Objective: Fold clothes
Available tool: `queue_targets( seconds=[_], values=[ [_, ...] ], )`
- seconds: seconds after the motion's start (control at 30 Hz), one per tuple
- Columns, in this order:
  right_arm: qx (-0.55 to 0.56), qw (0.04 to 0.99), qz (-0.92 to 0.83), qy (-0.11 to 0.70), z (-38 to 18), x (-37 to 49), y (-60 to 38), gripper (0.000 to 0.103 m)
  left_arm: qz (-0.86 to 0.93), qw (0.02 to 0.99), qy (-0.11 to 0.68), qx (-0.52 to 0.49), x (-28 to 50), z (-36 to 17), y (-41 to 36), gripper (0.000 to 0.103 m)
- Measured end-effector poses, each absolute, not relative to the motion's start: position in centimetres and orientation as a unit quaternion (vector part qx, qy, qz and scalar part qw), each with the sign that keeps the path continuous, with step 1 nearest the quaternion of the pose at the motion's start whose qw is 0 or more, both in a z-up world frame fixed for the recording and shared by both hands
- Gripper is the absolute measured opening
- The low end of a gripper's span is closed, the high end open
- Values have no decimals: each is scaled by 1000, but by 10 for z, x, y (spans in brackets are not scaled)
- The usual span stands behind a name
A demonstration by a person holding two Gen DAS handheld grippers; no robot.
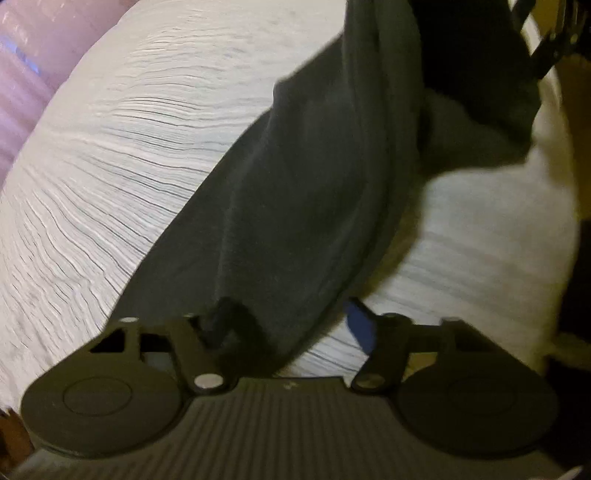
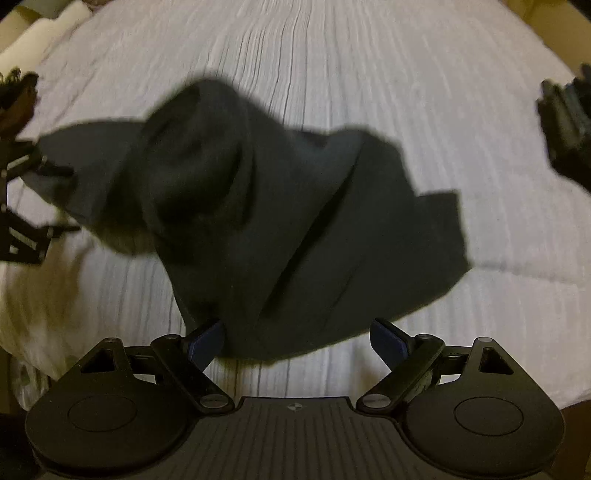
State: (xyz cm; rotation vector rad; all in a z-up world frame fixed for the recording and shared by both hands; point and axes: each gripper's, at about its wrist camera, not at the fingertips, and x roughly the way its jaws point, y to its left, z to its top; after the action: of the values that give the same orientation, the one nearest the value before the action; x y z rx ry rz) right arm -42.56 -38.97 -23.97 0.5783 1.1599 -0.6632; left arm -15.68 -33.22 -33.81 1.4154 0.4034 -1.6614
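Observation:
A dark grey garment (image 1: 295,206) hangs and drapes over a white crinkled bed cover (image 1: 110,166). In the left wrist view my left gripper (image 1: 291,328) stands open, with the cloth bunched over its left finger and the blue pad of the right finger (image 1: 360,326) bare. In the right wrist view the garment (image 2: 280,221) is blurred and spread in mid-air above the bed cover (image 2: 369,74). My right gripper (image 2: 299,341) is open, its blue pads (image 2: 388,338) wide apart, the cloth's lower edge lying between them. The left gripper also shows at that view's left edge (image 2: 22,192), touching the cloth.
A pink wall or curtain (image 1: 26,74) lies beyond the bed's far left. A dark object (image 2: 569,125) sits at the right edge of the bed. White pillows (image 2: 40,33) lie at the top left. The right gripper's frame (image 1: 550,40) shows top right.

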Motion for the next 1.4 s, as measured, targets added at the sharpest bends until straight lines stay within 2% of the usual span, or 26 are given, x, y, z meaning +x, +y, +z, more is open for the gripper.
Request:
queue_targets(
  seconds=[0.03, 0.07, 0.1, 0.13, 0.23, 0.37, 0.5, 0.63, 0.8, 0.87, 0.93, 1.0, 1.17, 1.3, 1.4],
  values=[
    [267, 748, -300, 528, -245, -425, -392, 89, -668, 443, 163, 576, -157, -341, -335, 34],
    [269, 750, -296, 527, -250, -424, -395, 89, -666, 443, 168, 576, -156, -342, -338, 26],
    [267, 755, -289, 525, -253, -424, -399, 88, -665, 443, 173, 576, -156, -340, -340, 12],
    [264, 759, -276, 526, -254, -422, -402, 88, -663, 446, 172, 576, -156, -332, -340, 9],
    [284, 767, -209, 537, -242, -439, -421, 88, -652, 472, 157, 572, -149, -300, -337, 7],
    [291, 789, -179, 511, -201, -487, -460, 88, -592, 548, 161, 568, -113, -244, -329, 6],
    [237, 798, -206, 514, -193, -514, -511, 88, -526, 575, 184, 599, -89, -224, -306, 5],
    [193, 804, -181, 533, -217, -517, -551, 88, -491, 554, 232, 631, -87, -232, -268, 5],
    [170, 803, -99, 562, -256, -486, -565, 87, -493, 534, 251, 639, -106, -252, -244, 5],
    [192, 789, -79, 578, -268, -474, -565, 20, -497, 537, 253, 633, -107, -256, -245, 5],
    [182, 789, -74, 582, -255, -472, -568, 15, -497, 548, 252, 624, -104, -257, -252, 5],
    [153, 801, -79, 574, -229, -477, -566, 14, -502, 566, 241, 609, -96, -248, -263, 5],
    [47, 841, -170, 511, -124, -514, -575, 13, -539, 604, 192, 555, -87, -210, -296, 6],
    [-28, 840, -297, 454, -53, -566, -577, 13, -601, 580, 160, 526, -118, -192, -316, 6],
    [-10, 820, -358, 447, -43, -610, -576, 14, -636, 533, 166, 532, -150, -206, -317, 6]
  ],
)
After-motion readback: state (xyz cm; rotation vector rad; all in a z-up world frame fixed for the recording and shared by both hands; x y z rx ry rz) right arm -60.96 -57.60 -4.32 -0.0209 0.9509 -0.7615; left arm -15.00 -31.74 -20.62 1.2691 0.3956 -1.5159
